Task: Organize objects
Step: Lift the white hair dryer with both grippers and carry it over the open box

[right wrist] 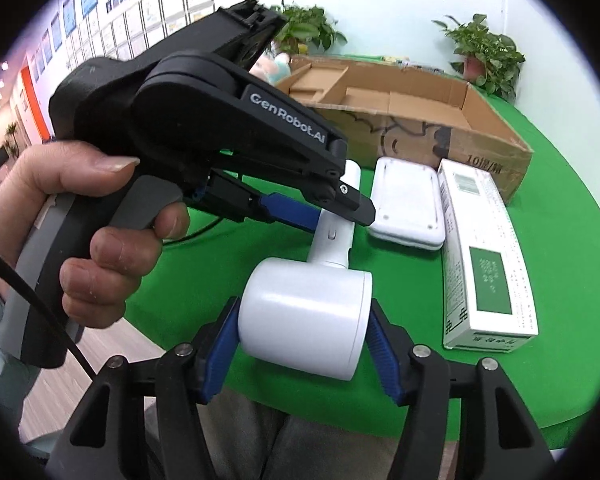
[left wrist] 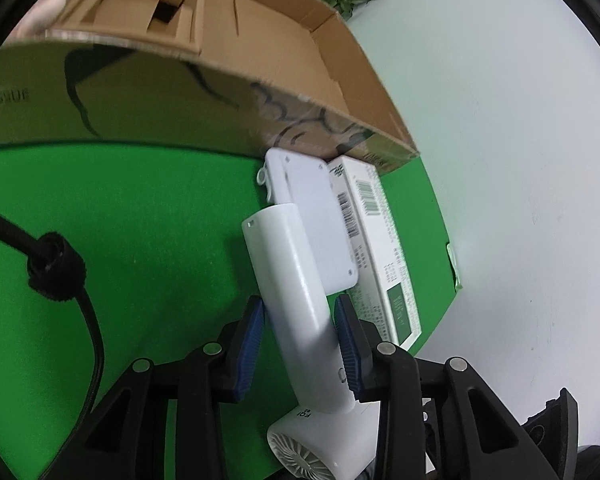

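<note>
A white hair dryer (left wrist: 296, 288) is held over the green table (left wrist: 140, 220). My left gripper (left wrist: 300, 312) is shut on its handle, blue pads touching both sides. My right gripper (right wrist: 304, 320) is shut on its round barrel (right wrist: 306, 316). The left gripper (right wrist: 332, 204) also shows in the right wrist view, clamped on the handle (right wrist: 334, 240). A flat white case (left wrist: 320, 216) (right wrist: 408, 204) and a long white-and-green carton (left wrist: 380, 248) (right wrist: 484, 256) lie beyond the dryer.
An open cardboard box (left wrist: 260, 44) (right wrist: 400, 108) stands at the back of the green table. Potted plants (right wrist: 484, 52) stand behind it. A black cable (left wrist: 60, 268) hangs at the left. The table's near edge (right wrist: 500, 420) is close to me.
</note>
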Available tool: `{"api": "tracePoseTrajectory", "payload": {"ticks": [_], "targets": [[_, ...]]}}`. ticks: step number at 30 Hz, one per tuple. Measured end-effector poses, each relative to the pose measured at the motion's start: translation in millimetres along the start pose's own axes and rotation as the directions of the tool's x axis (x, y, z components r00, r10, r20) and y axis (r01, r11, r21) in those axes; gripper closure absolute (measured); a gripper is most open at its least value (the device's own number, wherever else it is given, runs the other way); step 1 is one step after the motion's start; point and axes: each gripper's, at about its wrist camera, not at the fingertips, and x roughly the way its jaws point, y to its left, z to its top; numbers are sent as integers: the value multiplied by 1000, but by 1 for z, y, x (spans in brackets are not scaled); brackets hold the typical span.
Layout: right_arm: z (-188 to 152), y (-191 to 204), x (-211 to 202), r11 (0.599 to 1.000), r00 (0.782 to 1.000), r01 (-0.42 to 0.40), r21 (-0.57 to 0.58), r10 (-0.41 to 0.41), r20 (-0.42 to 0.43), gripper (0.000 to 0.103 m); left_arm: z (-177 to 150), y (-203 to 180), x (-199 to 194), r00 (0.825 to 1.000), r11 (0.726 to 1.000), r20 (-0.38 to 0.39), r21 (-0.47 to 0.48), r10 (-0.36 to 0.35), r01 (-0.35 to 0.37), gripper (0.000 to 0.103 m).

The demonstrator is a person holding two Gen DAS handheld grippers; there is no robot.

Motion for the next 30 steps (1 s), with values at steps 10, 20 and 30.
{"api": "tracePoseTrajectory", "payload": {"ticks": [10, 20, 30], "targets": [[27, -6, -9, 1000, 993, 2, 18, -5, 115, 45, 15, -65, -53, 983, 988, 171, 127, 67, -90, 73], [61, -19, -13, 997, 984, 32, 65, -43, 175, 48, 34, -96, -132, 959, 958, 272, 246, 77, -147, 74], [106, -33, -10, 996, 975, 39, 85, -57, 215, 49, 89, -106, -137, 942, 946, 324, 270, 88, -181, 75]]}}
